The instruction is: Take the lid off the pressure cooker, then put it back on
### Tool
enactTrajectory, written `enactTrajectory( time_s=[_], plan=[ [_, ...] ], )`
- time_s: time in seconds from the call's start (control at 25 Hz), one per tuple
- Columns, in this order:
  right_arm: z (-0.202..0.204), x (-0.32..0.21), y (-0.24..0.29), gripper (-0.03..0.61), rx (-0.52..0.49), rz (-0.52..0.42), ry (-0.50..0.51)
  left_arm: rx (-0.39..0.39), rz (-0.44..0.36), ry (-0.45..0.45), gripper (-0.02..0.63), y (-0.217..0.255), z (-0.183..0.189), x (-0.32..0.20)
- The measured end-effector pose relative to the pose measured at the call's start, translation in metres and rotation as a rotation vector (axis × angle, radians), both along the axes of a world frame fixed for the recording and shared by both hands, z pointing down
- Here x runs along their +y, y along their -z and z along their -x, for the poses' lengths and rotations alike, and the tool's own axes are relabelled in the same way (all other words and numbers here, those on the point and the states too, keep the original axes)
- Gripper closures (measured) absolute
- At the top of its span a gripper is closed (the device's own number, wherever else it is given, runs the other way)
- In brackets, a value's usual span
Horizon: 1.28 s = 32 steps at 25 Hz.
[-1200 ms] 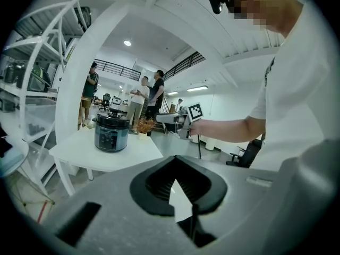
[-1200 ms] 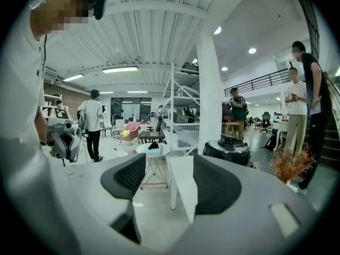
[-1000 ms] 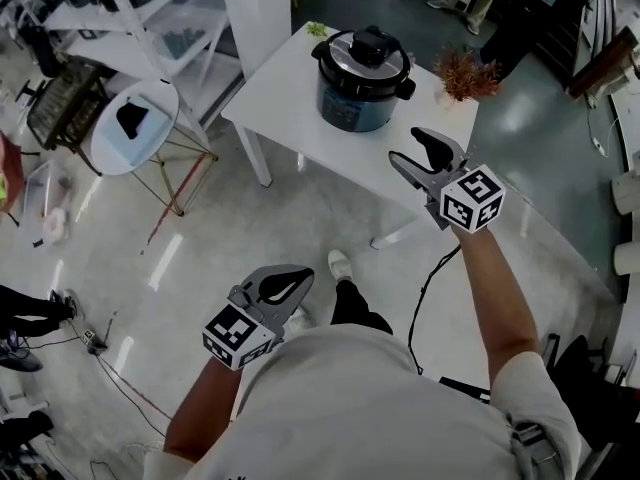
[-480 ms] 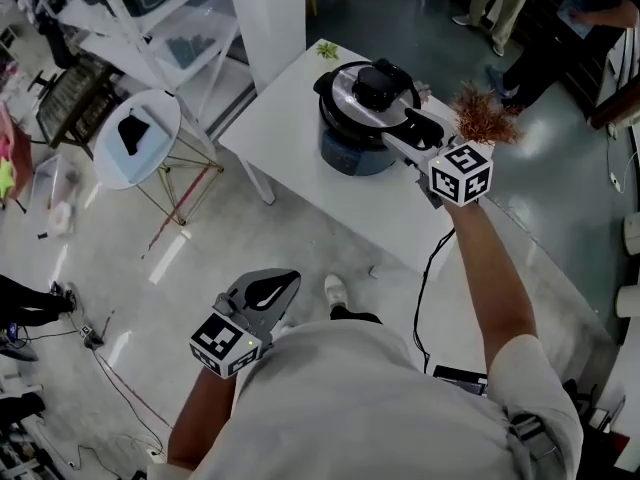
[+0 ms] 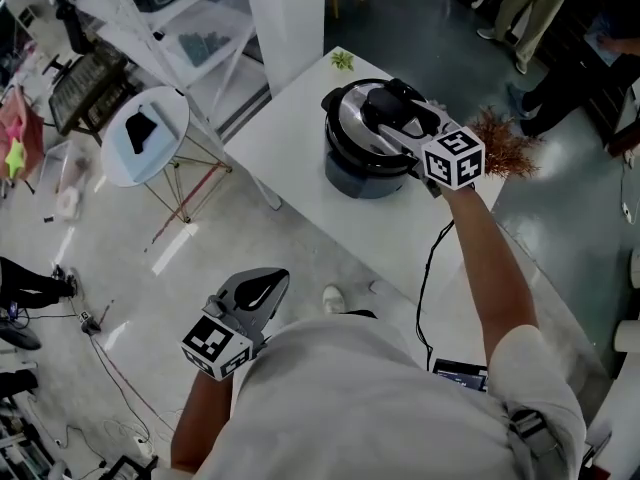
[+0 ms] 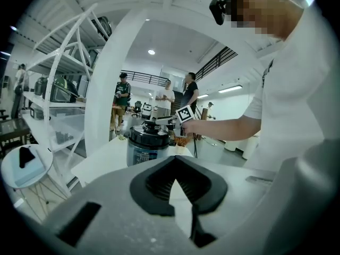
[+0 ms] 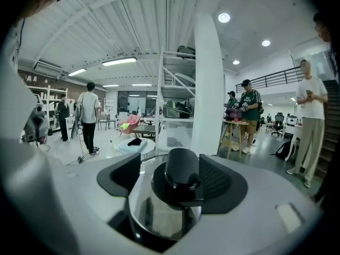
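- At the far left, a white shelving rack (image 5: 190,28) and a small round side table (image 5: 145,133) carrying a dark object stand on the pale, glossy floor (image 5: 120,258).
- The left tongs (image 5: 275,278) hang low beside the person's body, well apart from the tabletop. Their tips are closed together with nothing between them.
- The white tabletop (image 5: 290,158) stands next to a white column (image 5: 285,18). It is smooth and mostly bare, so the pot could probably slide under a sideways push.
- The pressure cooker (image 5: 365,168) sits near the tabletop's middle with its lid (image 5: 352,120) on.
- The body looks heavy and rigid. The polished steel lid is likely weighty and slick, and probably needs a twist to unlock before it lifts.
- The black knob (image 7: 180,179) on top of the lid looks like the best place to take hold, being raised, chunky and matte.
- The right tongs (image 5: 395,106) reach over the lid with jaws spread wide, having just been opening. The knob stands between the pads, which do not clamp it yet.
- Just right of the cooker, a reddish dried plant (image 5: 505,153) sits at the tabletop's edge. It looks light and brittle, so a lifted lid should stay clear of it.
- Farther right, people (image 5: 520,8) stand on darker flooring.
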State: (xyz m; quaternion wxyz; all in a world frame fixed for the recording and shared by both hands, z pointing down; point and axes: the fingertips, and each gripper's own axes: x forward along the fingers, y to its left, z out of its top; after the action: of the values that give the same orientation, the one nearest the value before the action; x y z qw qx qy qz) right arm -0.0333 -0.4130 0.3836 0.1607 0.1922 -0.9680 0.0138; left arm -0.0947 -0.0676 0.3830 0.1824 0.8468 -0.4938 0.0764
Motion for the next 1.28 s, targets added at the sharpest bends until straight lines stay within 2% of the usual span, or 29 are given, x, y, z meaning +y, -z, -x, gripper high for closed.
enactTrajectory(
  time_s=[0.12,0.36,0.68,1.04,1.28],
  plan=[
    [0.008,-0.016,-0.008,0.209,0.021,0.008,0.006,-0.008,0.000,0.027,0.607,0.002,0.003,-0.009],
    [0.021,-0.033,-0.019,0.207,0.055,0.031,0.030,-0.007,0.011,0.061,0.607,-0.001,0.006,-0.022],
    [0.026,-0.039,-0.030,0.244,0.134,0.062,0.054,-0.013,0.019,0.070,0.607,-0.005,0.000,-0.033],
    [0.034,-0.040,-0.039,0.233,0.226,0.076,0.081,-0.001,0.024,0.088,0.607,-0.010,0.004,-0.035],
    [0.034,-0.041,-0.041,0.232,0.230,0.088,0.065,0.001,0.027,0.079,0.607,-0.013,0.003,-0.037]
  ],
)
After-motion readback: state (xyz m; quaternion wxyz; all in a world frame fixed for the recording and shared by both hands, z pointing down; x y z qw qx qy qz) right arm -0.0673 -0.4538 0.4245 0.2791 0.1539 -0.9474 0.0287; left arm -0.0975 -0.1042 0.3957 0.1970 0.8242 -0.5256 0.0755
